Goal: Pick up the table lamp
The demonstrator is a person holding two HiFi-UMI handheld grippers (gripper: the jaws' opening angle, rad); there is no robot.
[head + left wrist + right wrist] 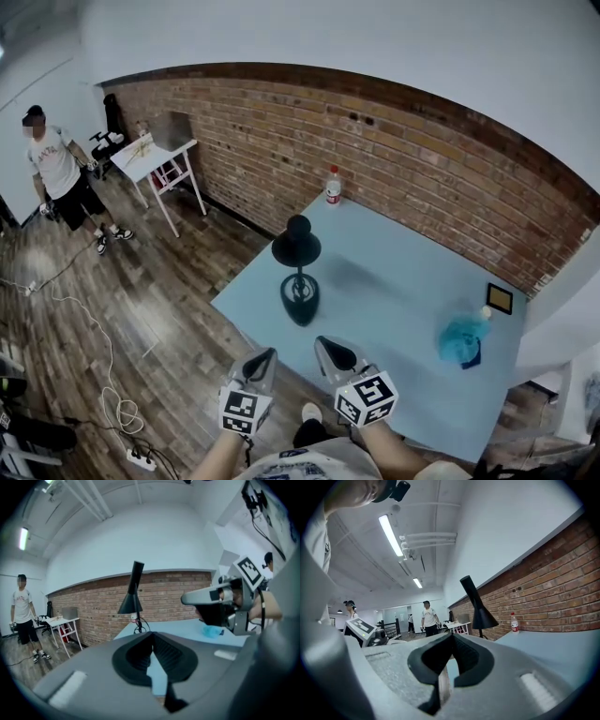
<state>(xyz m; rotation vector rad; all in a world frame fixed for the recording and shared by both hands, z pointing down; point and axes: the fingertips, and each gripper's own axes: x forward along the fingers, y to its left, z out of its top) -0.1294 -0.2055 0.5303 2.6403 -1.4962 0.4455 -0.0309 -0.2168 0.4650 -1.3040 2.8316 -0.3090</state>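
The black table lamp (298,272) stands upright near the front-left corner of the light blue table (403,281), with a cone shade over a thin stem and a round base. Both grippers hover side by side just short of the table's near edge, pointing at the lamp without touching it. My left gripper (265,357) is shut with nothing in it, and so is my right gripper (329,346). The left gripper view has the lamp (133,597) straight ahead beyond the closed gripper (152,638). In the right gripper view the lamp (478,607) rises ahead, slightly right of the closed gripper (452,639).
A plastic bottle (333,186) stands at the table's far corner by the brick wall (422,159). A blue bag-like object (463,340) and a small framed picture (500,298) sit at the right. A white side table (155,155), a person (61,178) and floor cables (112,394) lie left.
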